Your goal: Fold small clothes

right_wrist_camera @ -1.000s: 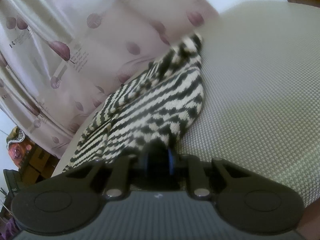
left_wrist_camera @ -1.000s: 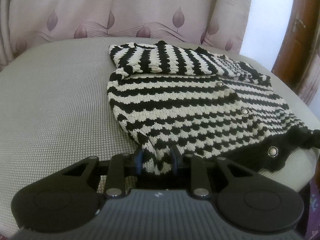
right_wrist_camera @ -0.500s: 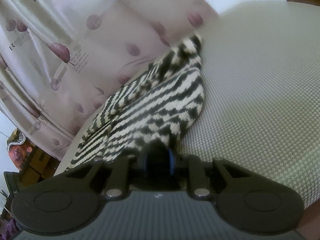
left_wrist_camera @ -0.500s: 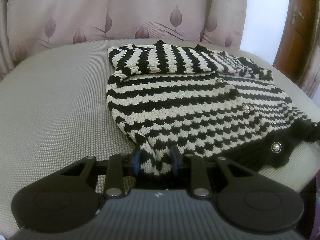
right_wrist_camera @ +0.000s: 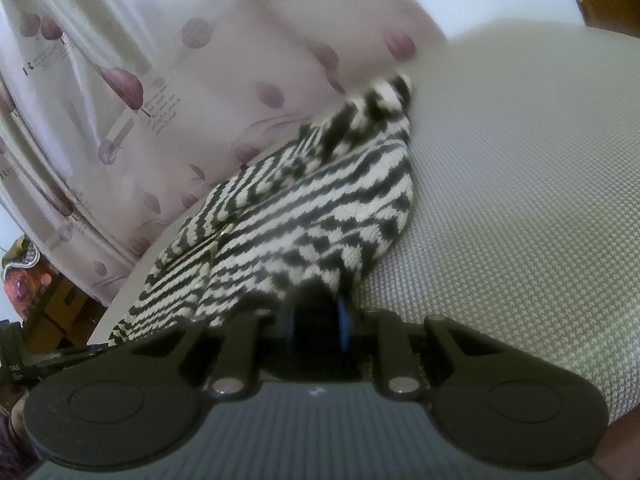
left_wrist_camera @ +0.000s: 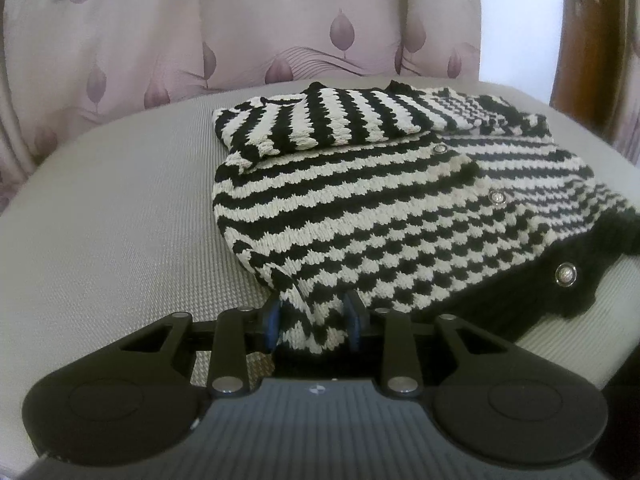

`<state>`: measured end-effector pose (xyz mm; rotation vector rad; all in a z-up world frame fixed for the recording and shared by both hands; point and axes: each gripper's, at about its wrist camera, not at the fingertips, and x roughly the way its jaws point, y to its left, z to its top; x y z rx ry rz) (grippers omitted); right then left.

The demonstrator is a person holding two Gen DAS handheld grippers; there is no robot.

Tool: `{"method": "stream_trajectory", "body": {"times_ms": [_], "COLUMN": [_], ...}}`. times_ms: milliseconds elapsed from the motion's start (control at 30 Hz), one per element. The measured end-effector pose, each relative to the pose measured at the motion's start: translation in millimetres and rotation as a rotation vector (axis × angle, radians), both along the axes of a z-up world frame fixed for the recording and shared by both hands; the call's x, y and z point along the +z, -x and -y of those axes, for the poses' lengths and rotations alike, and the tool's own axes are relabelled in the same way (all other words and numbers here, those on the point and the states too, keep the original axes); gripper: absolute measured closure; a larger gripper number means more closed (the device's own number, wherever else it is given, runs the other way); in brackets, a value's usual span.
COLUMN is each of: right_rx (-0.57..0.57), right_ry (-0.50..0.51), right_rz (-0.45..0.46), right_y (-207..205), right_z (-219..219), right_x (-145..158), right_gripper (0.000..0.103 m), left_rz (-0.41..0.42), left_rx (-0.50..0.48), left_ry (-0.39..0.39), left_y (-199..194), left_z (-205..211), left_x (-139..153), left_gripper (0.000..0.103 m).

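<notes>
Meanwhile, a black-and-cream striped knit cardigan [left_wrist_camera: 384,208] lies on a grey woven table surface [left_wrist_camera: 120,220], one sleeve [left_wrist_camera: 320,124] folded across its far end and three metal buttons [left_wrist_camera: 498,199] showing along its front. A pink curtain [left_wrist_camera: 240,28] with a leaf print hangs behind the table.

In the left wrist view, the left gripper [left_wrist_camera: 313,322] sits at the near edge of the garment with a narrow tongue of the knit between its blue-padded fingers [left_wrist_camera: 273,320]; its jaws are opening, and small gaps show between the pads and the cloth.

From the right wrist view, the right gripper [right_wrist_camera: 316,322] stands nearly closed at the cardigan's [right_wrist_camera: 304,216] near corner, the fabric bunching into its fingers. That picture is blurred, and the cloth appears pinched there.
</notes>
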<state>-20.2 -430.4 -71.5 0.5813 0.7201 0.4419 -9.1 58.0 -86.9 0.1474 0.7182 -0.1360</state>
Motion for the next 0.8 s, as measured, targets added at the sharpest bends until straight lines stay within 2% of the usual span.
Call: {"method": "stream_trajectory", "body": {"times_ms": [233,800], "right_rx": [-0.004,-0.009], "right_ry": [-0.012,-0.027], "right_rz": [-0.004,-0.003], "right_y": [-0.7,0.2], "right_z": [1.8,2.0], "right_x": [-1.0,-2.6], "right_gripper": [0.084,0.084], "left_rz": [0.009,0.019], "left_rx": [-0.01,-0.019], "left_ry": [-0.042,-0.068], "left_y": [1.2,4.2], "left_z": [4.7,11.9], "left_x": [-0.1,-1.3], "left_gripper": [0.07,0.07]}}
